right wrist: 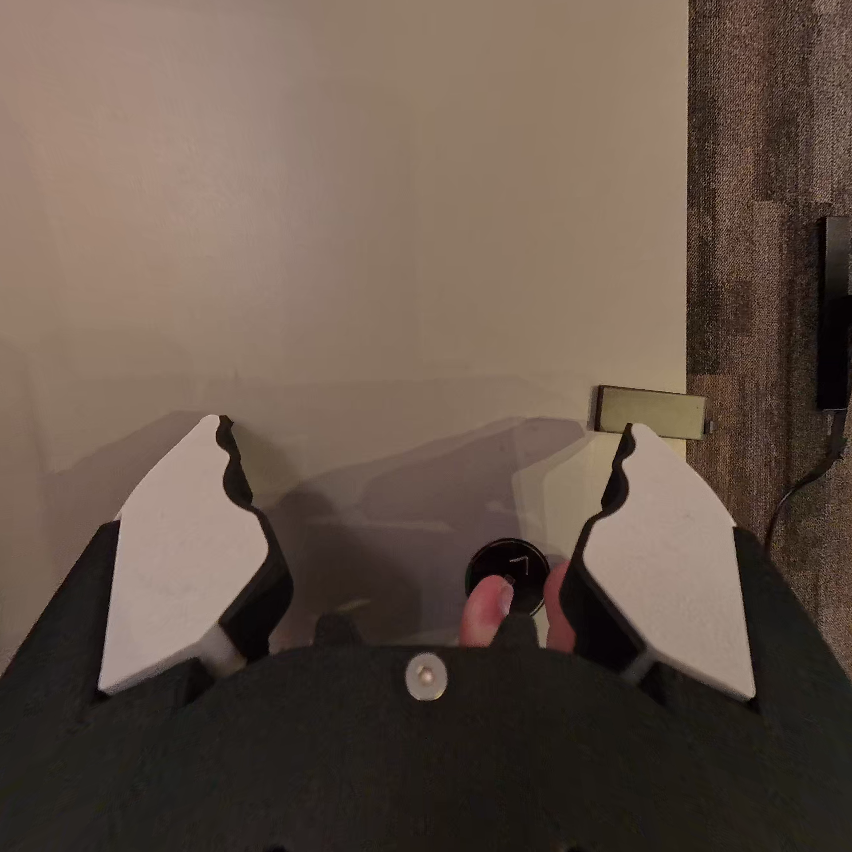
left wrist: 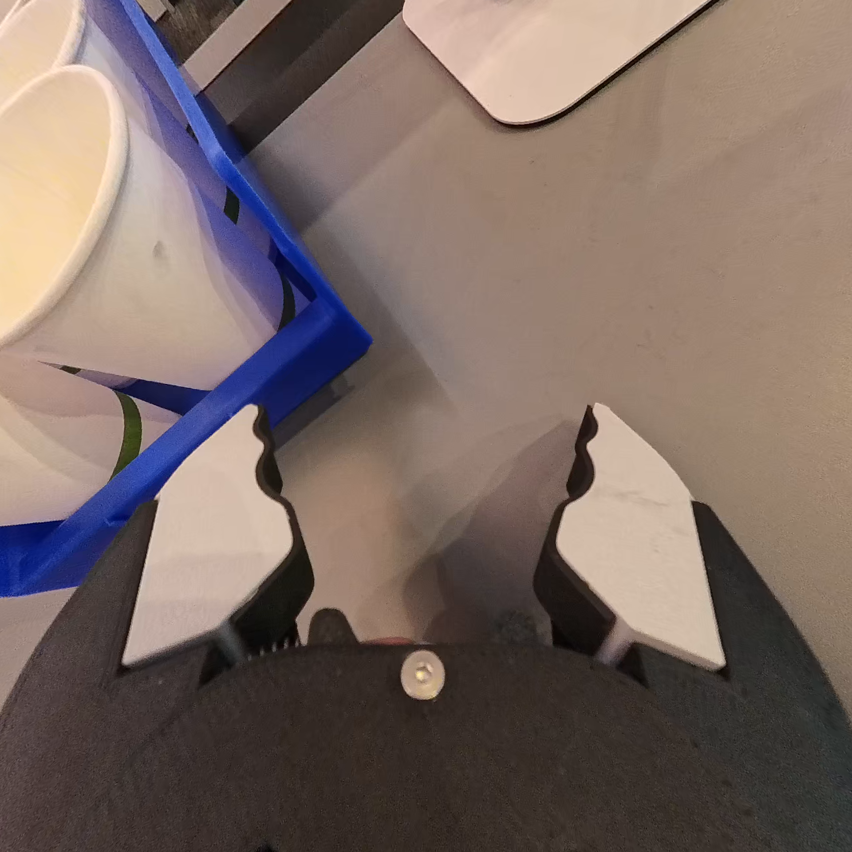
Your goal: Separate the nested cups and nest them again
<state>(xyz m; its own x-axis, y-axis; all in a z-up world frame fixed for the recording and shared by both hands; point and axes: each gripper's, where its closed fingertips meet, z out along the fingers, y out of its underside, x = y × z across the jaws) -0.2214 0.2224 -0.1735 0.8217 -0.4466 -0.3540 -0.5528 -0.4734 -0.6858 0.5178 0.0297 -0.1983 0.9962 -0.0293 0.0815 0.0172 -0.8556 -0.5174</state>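
In the left wrist view, white paper cups [left wrist: 115,258] with green and dark markings lie in a blue tray [left wrist: 295,373] at the left. My left gripper [left wrist: 424,415] is open and empty over the grey table, just right of the tray's corner; its left fingertip [left wrist: 249,424] overlaps the tray's rim in the picture. In the right wrist view my right gripper [right wrist: 426,424] is wide open and empty over bare beige table. No cup shows in that view.
A white board [left wrist: 553,50] with rounded corners lies at the far right of the left view. In the right view a small flat plate [right wrist: 650,411] sits at the table's right edge, with carpet [right wrist: 774,230], a black box and cable beyond. A hand's fingers [right wrist: 484,613] and a round black knob [right wrist: 511,576] show.
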